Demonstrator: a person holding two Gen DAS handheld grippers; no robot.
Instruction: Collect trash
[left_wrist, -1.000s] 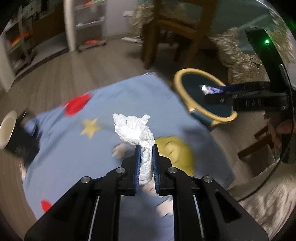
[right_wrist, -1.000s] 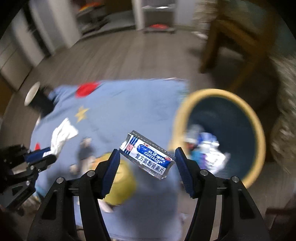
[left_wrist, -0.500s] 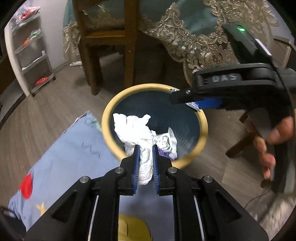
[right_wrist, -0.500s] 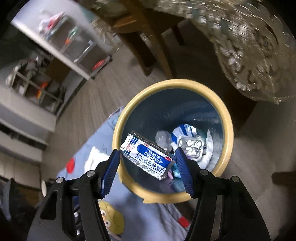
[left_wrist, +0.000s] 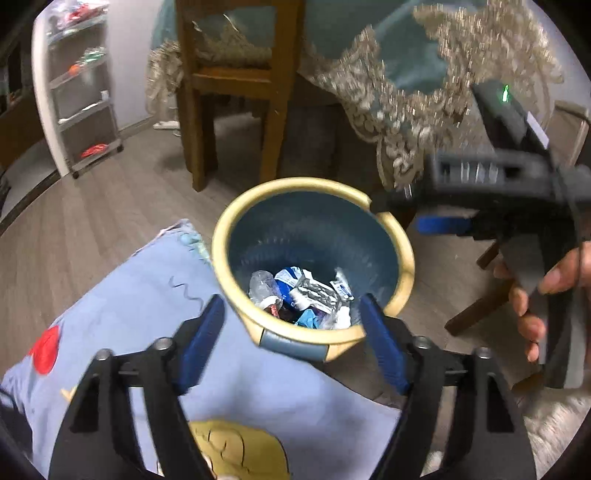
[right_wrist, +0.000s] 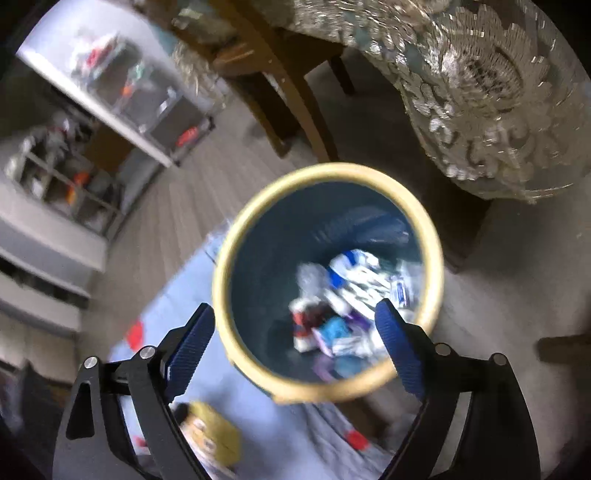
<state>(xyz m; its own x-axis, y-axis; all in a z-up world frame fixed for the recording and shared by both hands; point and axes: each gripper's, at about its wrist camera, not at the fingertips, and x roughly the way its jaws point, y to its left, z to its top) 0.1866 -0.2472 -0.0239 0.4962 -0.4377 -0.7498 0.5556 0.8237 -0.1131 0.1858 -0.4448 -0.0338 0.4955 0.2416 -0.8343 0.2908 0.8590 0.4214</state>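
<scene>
- Left wrist view: the left gripper occupies the lower part of the frame, its blue-padded fingers spread wide with nothing between them.
- The waste bin, dark blue inside with a yellow rim, stands at frame centre, partly framed by the spread fingers.
- The trash lies at the bottom of the bin: crumpled wrappers, foil and blue-and-white packets in a loose heap.
- A blue printed mat covers the lower left of the frame; the bin stands at its upper right edge.
- The right gripper enters from the right of the frame, blurred, held by a hand at the right edge. Its tip sits over the bin's right rim; its jaw state cannot be read from this view.
- A wooden chair and a lace-edged tablecloth fill the upper part of the frame.
- Right wrist view: the right gripper sits low in the frame, fingers released wide and holding nothing.
- The waste bin lies at centre, seen nearly from above; the image is blurred.
- The trash is visible inside on the bin floor, a mixed white, blue and red pile.
- The blue printed mat shows at lower left, the tablecloth at upper right, shelving at upper left.
</scene>
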